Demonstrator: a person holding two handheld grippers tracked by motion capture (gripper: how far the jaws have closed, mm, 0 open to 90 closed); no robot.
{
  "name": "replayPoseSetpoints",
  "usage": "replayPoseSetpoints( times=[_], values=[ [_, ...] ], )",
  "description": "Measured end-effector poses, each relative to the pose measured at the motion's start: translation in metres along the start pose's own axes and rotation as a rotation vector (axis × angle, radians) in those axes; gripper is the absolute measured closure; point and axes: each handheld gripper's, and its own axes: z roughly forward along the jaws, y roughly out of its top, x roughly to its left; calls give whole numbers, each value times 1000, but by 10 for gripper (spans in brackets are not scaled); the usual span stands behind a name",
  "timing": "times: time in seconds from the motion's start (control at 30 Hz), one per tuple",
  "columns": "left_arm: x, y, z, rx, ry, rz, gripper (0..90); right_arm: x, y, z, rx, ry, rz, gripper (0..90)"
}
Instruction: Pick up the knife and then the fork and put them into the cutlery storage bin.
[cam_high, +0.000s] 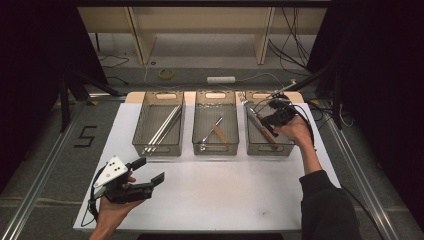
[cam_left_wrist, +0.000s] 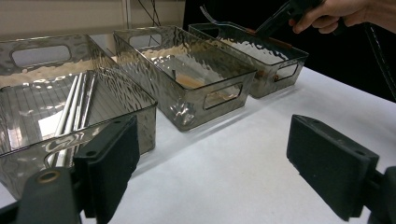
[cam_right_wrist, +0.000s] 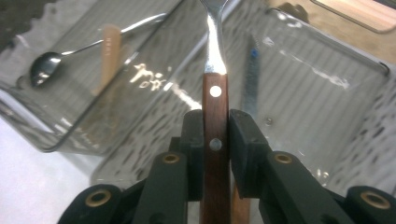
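My right gripper (cam_right_wrist: 215, 135) is shut on the brown wooden handle of a fork (cam_right_wrist: 215, 91), tines pointing away. It hangs over the right clear bin (cam_high: 248, 142), where a wooden-handled knife (cam_high: 264, 131) lies on the bottom. In the left gripper view the fork (cam_left_wrist: 219, 22) sticks out above that bin's far rim from the right gripper (cam_left_wrist: 280, 18). My left gripper (cam_high: 150, 170) rests near the table's front left, jaws wide open with nothing between them (cam_left_wrist: 215, 158).
Three clear bins stand in a row at the back of the white table (cam_high: 215, 190). The left bin (cam_high: 137, 135) holds long metal rods (cam_high: 164, 127). The middle bin (cam_high: 196, 135) holds a wooden-handled spoon (cam_high: 216, 131). Dark floor surrounds the table.
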Motion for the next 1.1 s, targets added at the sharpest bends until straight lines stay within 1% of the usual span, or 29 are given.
replayPoseSetpoints(
  times=[0.2, 0.33, 0.4, 0.43, 0.5, 0.6, 0.83, 0.93, 0.97, 1.1],
  values=[
    [0, 0, 0, -1, 0, -1, 168, -7, -2, 2, 9, -33, 30, 772],
    [0, 0, 0, -1, 0, -1, 168, -12, -4, 3, 16, -51, 66, 772],
    [0, 0, 0, -1, 0, -1, 168, -14, -5, 4, 19, -59, 73, 772],
    [0, 0, 0, -1, 0, -1, 168, -15, -5, 4, 22, -62, 85, 772],
    [0, 0, 0, -1, 0, -1, 168, -17, -7, 5, 28, -72, 91, 771],
    [0, 0, 0, -1, 0, -1, 168, -19, -7, 7, 31, -85, 113, 772],
    [0, 0, 0, 0, 0, 0, 168, -21, -9, 13, 42, -97, 134, 771],
    [0, 0, 0, 1, 1, -1, 168, -21, -9, 16, 56, -105, 136, 771],
    [0, 0, 0, 1, 1, 0, 168, -21, -9, 17, 60, -103, 144, 771],
    [0, 0, 0, 1, 0, 1, 168, -20, -9, 22, 70, -106, 142, 771]
  ],
)
